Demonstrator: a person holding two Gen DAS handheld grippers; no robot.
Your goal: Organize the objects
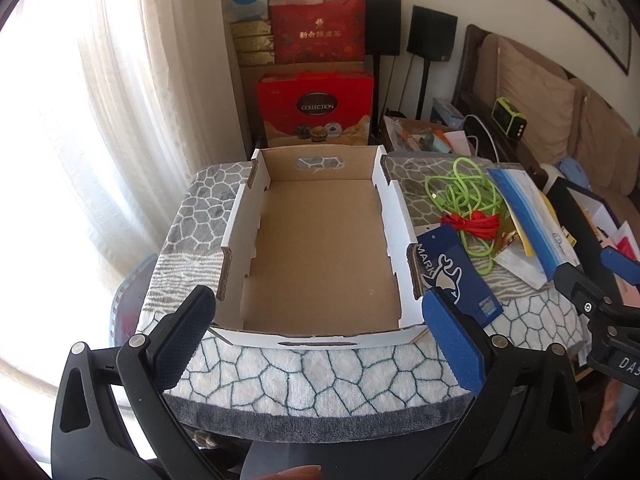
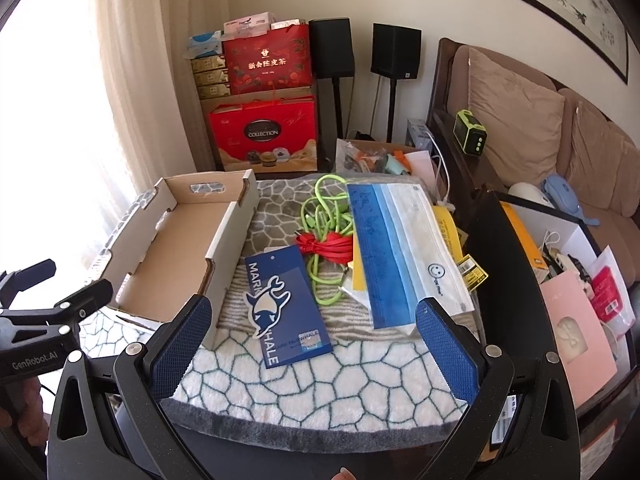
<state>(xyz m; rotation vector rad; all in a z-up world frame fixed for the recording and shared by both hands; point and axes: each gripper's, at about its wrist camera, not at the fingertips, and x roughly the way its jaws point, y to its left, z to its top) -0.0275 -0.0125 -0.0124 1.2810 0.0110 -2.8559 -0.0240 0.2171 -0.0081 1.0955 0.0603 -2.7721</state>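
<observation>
Behind, a "COLLECTION" gift box (image 2: 264,138); both hand-held grippers (image 1: 316,328) (image 2: 312,334) gape empty.

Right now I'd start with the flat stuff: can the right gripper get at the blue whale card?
Probably yes. The right gripper is open, and the blue card lies flat on the blanket ahead of its fingers, nothing on top.
</observation>
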